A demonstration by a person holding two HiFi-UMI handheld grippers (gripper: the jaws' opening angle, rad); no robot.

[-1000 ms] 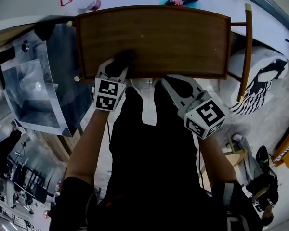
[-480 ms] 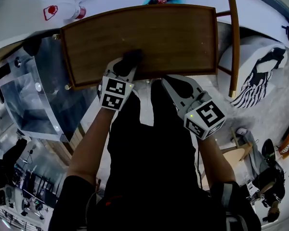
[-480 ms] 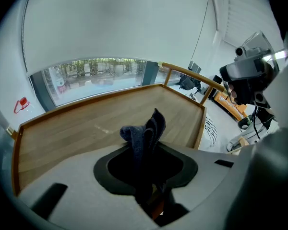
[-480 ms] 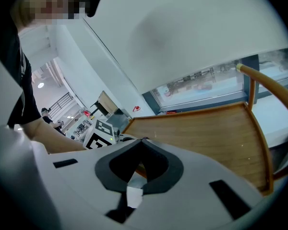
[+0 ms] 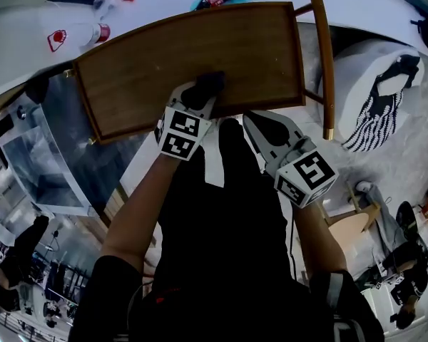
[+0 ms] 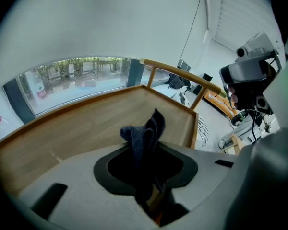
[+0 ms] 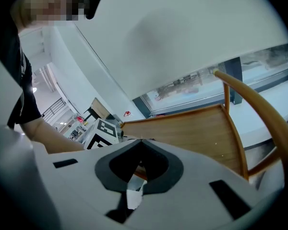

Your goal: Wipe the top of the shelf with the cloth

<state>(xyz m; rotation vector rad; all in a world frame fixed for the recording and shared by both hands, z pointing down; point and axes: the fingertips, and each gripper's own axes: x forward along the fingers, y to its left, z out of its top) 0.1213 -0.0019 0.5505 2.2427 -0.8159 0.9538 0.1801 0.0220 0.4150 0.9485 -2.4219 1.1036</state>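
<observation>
The left gripper (image 5: 197, 100) sits at the near edge of the shelf (image 5: 150, 70), jaws pinched on the dark cloth (image 5: 212, 82). The cloth bunches upward over the shelf's near rim and may not be pressing on the wood. To wipe well, tip the cloth down flat onto the shelf top, hold the pinch firm, and sweep edge to edge in overlapping strokes. The right gripper (image 5: 259, 122) hangs just off the shelf's near edge, its 2 jaws together and empty.

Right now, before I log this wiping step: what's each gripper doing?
Left gripper: shut on the dark cloth.
Right gripper: shut, holding nothing.
</observation>
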